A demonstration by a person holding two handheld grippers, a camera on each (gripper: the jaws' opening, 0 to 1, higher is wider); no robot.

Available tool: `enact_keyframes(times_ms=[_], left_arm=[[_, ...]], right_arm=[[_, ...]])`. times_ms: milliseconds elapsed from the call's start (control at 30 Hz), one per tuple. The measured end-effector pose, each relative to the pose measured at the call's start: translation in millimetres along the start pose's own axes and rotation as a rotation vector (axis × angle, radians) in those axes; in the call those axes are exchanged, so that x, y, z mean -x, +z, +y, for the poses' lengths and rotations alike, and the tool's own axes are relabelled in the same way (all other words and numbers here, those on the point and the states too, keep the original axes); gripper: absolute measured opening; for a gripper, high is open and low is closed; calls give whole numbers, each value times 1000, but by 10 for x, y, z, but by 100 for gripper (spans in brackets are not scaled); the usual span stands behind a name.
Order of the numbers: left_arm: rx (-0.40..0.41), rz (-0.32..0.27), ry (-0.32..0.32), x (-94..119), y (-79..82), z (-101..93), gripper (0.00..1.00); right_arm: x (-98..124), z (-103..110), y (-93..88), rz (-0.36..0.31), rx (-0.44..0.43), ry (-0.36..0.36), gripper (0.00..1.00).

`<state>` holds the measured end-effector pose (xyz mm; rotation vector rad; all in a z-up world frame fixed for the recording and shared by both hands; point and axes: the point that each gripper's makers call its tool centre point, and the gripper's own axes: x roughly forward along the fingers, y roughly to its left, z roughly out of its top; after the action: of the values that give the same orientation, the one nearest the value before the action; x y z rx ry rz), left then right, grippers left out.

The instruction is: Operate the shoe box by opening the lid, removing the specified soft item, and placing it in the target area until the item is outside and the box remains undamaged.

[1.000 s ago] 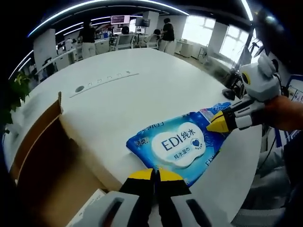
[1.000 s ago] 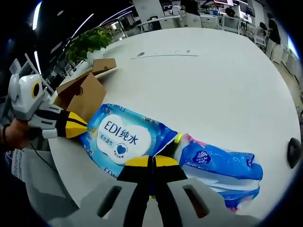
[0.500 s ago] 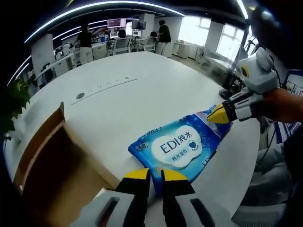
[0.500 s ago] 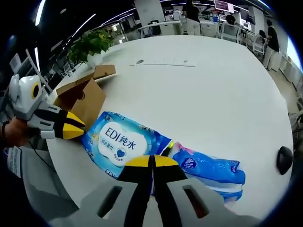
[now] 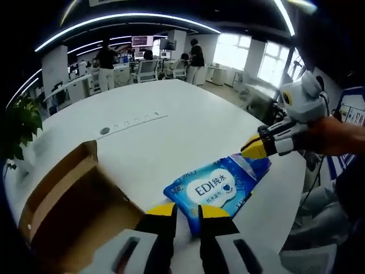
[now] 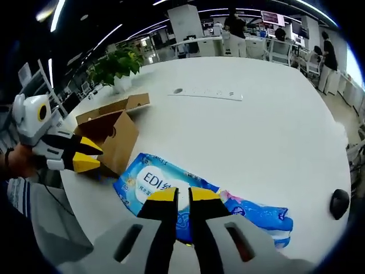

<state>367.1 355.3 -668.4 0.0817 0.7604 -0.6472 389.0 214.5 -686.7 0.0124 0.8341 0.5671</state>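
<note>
In the left gripper view the left gripper [image 5: 186, 210] rises at 6 o'clock with its 2 yellow-tipped jaws a narrow gap apart and nothing between them; the near corner of the blue wet-wipe pack [image 5: 217, 187] lies just beyond the tips, partly hidden by them. The pack rests flat on the white table [image 5: 171, 125], label up, its long axis running from about 7 o'clock toward 1 o'clock, where the right gripper [image 5: 254, 148] hangs over its far end; whether that gripper touches it is hard to tell. The open cardboard shoe box [image 5: 68, 200] sits at 8 o'clock, its near part cut off by the view's edge. In the right gripper view the right gripper [image 6: 183, 196] shows its own jaws slightly parted and empty, covering the pack's [image 6: 149, 180] middle. This view adds a second blue packet [image 6: 259, 217] touching the first at 4 o'clock, a dark object [image 6: 339, 201] at 3 o'clock too small to identify, a potted plant [image 6: 117, 64] at 11 o'clock, and the left gripper [image 6: 91, 155] at 9 o'clock beside the box [image 6: 117, 137].
</note>
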Motion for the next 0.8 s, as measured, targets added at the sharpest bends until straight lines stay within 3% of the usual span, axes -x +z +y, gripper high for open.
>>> enact_keyframes(times_ms=[400,800], left_arm=[[-13,-56,-7,295,31,92,16],[44,-130,64,807,-44,568,24]], right_arm=[[-12,294,111,-32,-2,30,8],[-59,738,347,-109,38,123,17]])
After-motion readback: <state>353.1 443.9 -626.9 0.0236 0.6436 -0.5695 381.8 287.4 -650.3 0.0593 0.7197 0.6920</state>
